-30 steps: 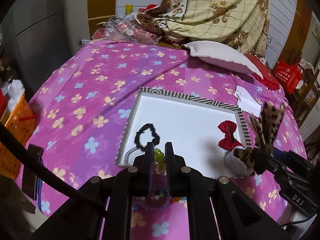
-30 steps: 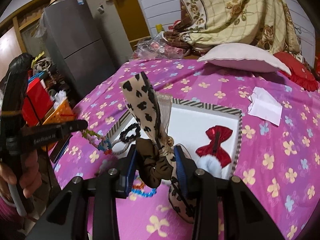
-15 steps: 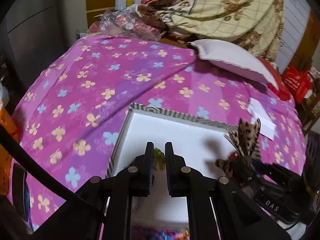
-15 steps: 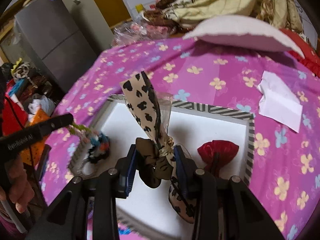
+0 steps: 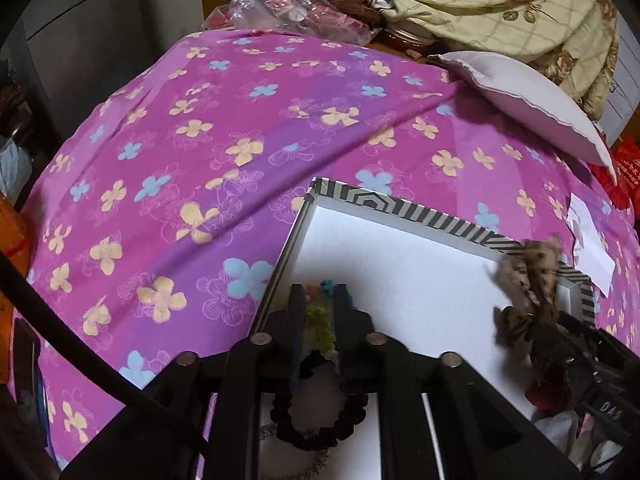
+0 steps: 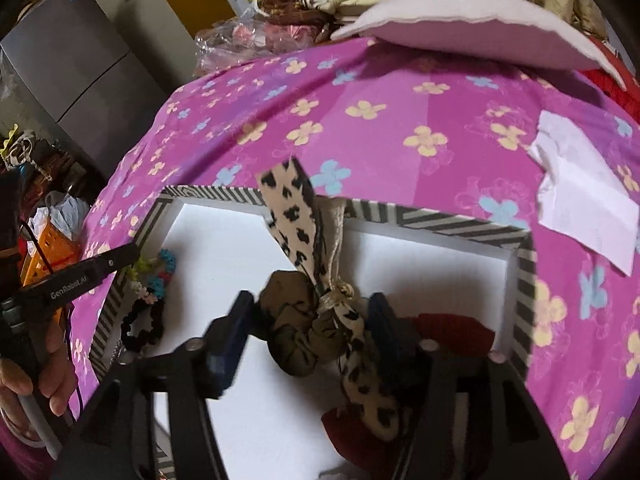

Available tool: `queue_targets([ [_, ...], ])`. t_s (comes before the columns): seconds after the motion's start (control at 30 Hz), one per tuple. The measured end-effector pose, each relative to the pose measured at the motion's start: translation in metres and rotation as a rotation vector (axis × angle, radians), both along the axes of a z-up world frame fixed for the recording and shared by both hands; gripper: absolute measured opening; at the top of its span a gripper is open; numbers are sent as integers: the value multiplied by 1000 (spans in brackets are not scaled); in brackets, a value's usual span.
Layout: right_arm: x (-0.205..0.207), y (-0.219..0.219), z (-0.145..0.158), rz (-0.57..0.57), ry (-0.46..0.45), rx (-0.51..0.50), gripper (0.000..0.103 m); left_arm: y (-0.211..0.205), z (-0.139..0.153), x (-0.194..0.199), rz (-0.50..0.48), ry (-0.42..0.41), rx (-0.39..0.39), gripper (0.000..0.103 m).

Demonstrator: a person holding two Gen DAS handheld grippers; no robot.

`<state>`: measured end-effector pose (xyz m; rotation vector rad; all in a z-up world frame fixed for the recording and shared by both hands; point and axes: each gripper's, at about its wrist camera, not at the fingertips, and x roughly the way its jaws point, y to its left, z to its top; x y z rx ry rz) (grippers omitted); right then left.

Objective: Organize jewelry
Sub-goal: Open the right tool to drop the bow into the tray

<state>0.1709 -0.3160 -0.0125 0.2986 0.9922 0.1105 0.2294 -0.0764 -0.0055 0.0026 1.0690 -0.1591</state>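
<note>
Pink flowery bedcover [image 5: 248,128] holds the striped box [image 5: 384,204], where both grippers, left gripper [image 5: 318,320] and right gripper [image 6: 310,320], have just been opening, so lift straight up to leave the colourful bead string [image 5: 320,316] and leopard scrunchie [image 6: 316,312] inside.

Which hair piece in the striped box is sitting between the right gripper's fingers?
The leopard-print fabric bow scrunchie. The black scrunchie and colourful beaded string lie by the box's left wall; the red bow sits behind the right finger.
</note>
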Motion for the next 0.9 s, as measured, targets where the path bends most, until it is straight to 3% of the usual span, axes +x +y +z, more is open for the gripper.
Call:
queue_targets([
  [0.13,-21,-9,19,-30,-46,6,66,0,14,-10,-16,-40,-7,35],
  [0.43,-102,7,63,-63,-191,-47,69,12,49,-67,-41,-144,6,36],
  [0.9,-194,61,72,-65,-258,-109,74,46,64,-170,-30,-217,22,36],
])
